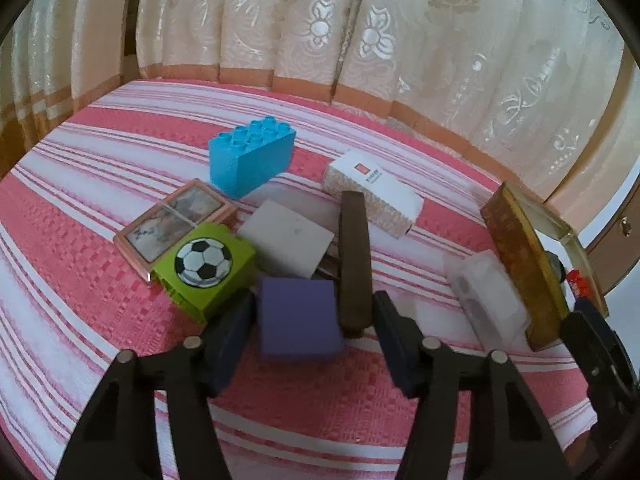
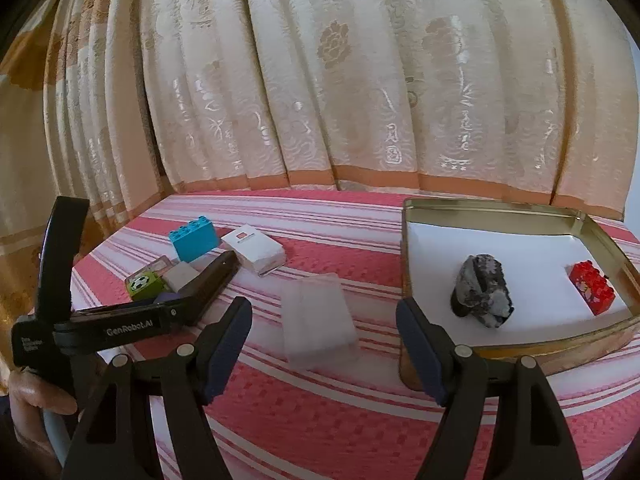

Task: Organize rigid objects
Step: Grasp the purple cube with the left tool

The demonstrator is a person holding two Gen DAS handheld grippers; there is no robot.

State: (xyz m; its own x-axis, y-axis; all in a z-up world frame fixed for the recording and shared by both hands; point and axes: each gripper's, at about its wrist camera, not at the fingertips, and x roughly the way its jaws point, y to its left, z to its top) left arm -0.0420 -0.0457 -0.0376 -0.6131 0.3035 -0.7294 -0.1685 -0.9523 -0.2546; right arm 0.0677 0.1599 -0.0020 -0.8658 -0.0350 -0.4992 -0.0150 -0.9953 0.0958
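Observation:
In the left wrist view my left gripper (image 1: 314, 302) is closed around a purple cube (image 1: 298, 320). Its left pad lies against the cube's side. The near end of a long brown block (image 1: 354, 256) is wedged between the cube and the right pad. Close by lie a green football brick (image 1: 204, 268), a blue studded brick (image 1: 252, 156), a white tile (image 1: 288, 240), a framed picture tile (image 1: 172, 220) and a white carton (image 1: 372, 192). My right gripper (image 2: 323, 308) stands open above the striped cloth, holding nothing, with a clear plastic box (image 2: 318, 320) lying ahead of it.
An open gold tin (image 2: 412, 280) at the right holds a grey rock (image 2: 482, 296) and a red brick (image 2: 592, 288). A patterned curtain (image 2: 320, 80) hangs behind the red-and-white striped bedcover (image 2: 320, 400). A person's hand (image 2: 36, 396) holds the left gripper's handle.

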